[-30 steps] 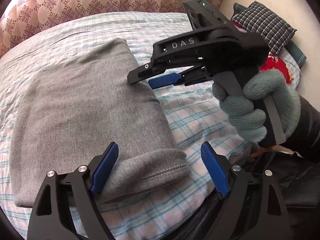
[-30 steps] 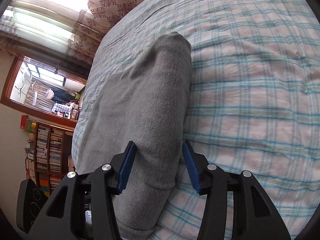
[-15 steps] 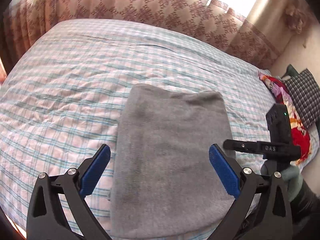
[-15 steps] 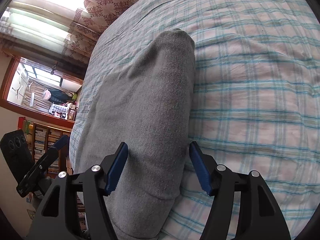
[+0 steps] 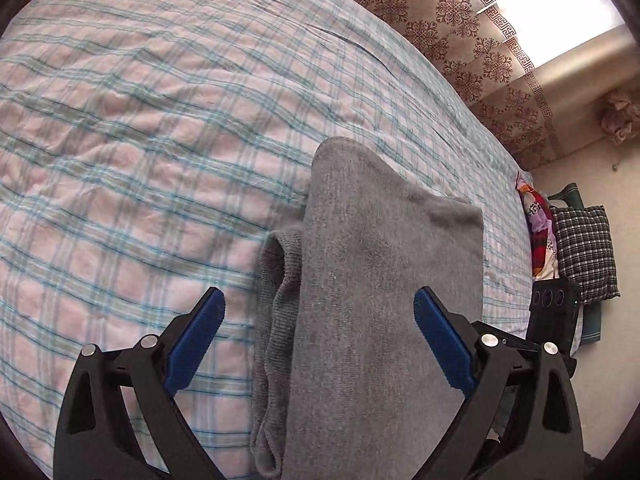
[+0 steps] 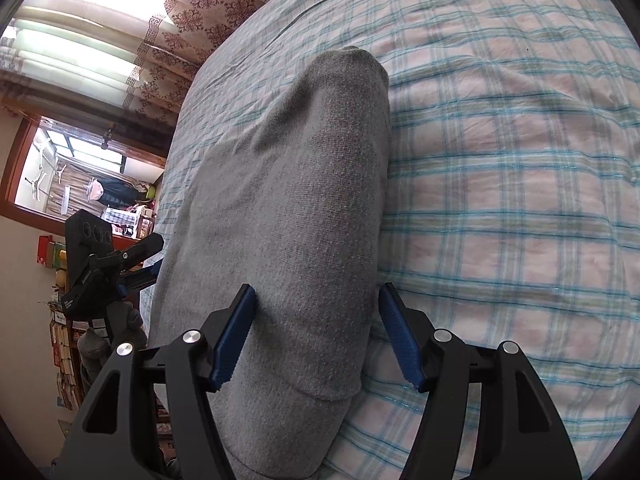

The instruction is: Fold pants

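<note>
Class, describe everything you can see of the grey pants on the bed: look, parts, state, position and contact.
The grey pants are soft, knit-looking fabric, folded into a thick stacked bundle on the checked bedsheet. A ribbed edge shows at one side beneath the smooth top layer. The bundle lies flat, running away from both cameras. The left tool and right tool are open, blue pads either side of it; neither clamps it. Whether a pad touches the cloth cannot be told.
</note>
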Demonstrator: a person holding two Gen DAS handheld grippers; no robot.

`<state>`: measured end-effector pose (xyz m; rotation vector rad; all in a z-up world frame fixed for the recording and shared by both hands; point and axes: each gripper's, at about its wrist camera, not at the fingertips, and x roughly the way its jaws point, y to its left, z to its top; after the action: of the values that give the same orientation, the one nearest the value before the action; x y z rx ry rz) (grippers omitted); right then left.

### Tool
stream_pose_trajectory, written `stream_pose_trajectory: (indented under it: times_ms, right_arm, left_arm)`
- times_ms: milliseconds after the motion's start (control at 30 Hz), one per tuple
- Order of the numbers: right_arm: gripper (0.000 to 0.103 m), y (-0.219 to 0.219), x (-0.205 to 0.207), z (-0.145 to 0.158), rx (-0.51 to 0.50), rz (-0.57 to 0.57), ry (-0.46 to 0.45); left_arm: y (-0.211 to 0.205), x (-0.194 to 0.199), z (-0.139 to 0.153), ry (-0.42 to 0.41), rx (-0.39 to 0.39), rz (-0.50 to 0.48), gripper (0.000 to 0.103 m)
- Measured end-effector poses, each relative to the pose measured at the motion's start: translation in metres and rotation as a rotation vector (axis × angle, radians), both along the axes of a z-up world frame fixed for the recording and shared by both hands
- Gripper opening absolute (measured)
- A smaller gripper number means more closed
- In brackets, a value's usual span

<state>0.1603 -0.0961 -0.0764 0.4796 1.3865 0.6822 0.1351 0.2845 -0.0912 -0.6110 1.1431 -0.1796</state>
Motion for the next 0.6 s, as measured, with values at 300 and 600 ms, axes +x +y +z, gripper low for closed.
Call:
stream_pose_trajectory:
  times_ms: [300,600]
  right_arm:
    - [0.065,0.007,0.005,-0.005,0.018,-0.003,0.019]
    - [0.070,0.017,0.012,-0.021,0.054,-0.010,0.058]
  left_arm:
    - [-0.006,0.010,-0.037,0.053,-0.065,-0.060,0.085]
    - [-0.011,0.002,-0.042,0.022,-0.129,-0.065,0.063]
